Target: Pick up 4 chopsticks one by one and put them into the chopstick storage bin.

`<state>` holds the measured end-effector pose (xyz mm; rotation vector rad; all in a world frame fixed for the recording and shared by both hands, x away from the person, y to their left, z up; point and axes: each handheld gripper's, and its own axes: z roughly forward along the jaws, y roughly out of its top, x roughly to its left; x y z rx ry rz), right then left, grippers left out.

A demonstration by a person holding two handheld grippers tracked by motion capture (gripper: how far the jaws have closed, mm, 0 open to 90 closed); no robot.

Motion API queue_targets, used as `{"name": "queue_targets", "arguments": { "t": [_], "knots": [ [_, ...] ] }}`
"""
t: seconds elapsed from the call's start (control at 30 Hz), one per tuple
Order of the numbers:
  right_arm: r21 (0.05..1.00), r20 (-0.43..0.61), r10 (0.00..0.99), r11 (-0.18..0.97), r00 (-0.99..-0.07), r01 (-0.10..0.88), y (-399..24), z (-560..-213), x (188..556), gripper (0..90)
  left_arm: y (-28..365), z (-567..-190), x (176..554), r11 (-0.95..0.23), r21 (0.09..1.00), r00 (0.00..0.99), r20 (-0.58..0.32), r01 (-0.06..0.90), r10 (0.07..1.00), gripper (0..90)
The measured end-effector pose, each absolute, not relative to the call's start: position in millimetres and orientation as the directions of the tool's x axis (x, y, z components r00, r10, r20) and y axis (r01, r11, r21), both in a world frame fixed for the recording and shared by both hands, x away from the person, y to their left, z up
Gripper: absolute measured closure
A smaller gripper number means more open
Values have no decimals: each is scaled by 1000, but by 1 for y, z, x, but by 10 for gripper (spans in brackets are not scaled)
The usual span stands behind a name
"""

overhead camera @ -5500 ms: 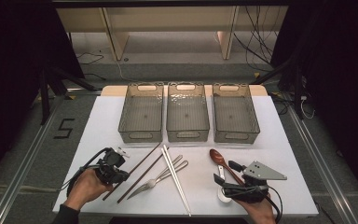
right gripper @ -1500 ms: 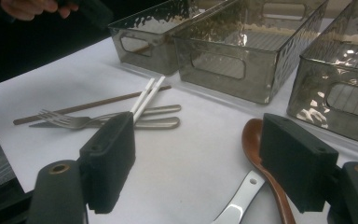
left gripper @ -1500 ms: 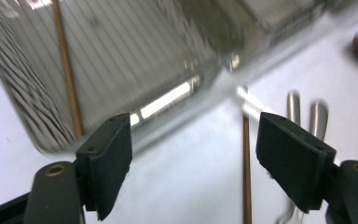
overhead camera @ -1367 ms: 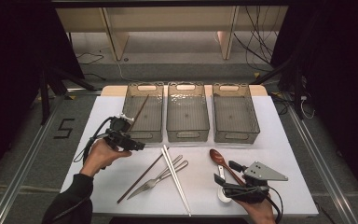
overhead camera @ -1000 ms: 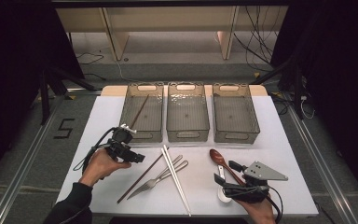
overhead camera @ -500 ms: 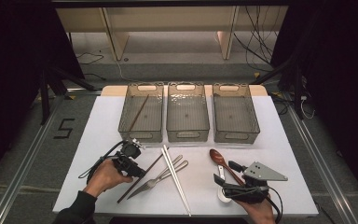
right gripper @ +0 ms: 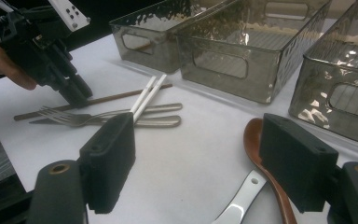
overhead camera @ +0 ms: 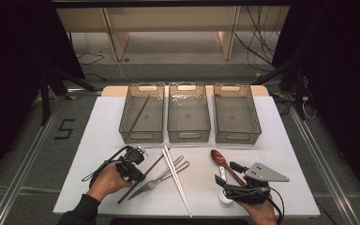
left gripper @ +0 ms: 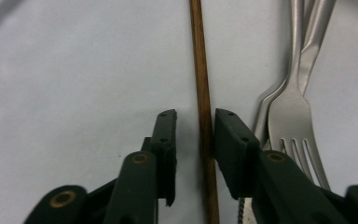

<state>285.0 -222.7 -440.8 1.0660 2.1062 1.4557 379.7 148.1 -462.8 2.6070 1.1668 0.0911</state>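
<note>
- My right tongs (overhead camera: 228, 182) rest apart over the spoon (overhead camera: 221, 161).
- My left tongs (left gripper: 195, 122) have come down from the left bin (overhead camera: 142, 114), one chopstick (overhead camera: 139, 113) delivered, and have just been closing.
- The second chopstick (left gripper: 202, 93) lies between the jaws, touching one, not yet clamped.
</note>
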Motion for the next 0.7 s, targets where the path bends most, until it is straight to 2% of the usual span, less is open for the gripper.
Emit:
{"name": "queue_targets", "arguments": {
  "t": [0.3, 0.7],
  "knots": [
    [908, 116, 752, 184, -648, 376, -222, -441, 285, 282, 148, -463, 379, -630, 286, 663, -23, 722, 748, 820],
    [909, 115, 753, 183, -647, 374, -223, -441, 285, 283, 152, -462, 380, -628, 298, 664, -24, 719, 748, 841]
  ]
}}
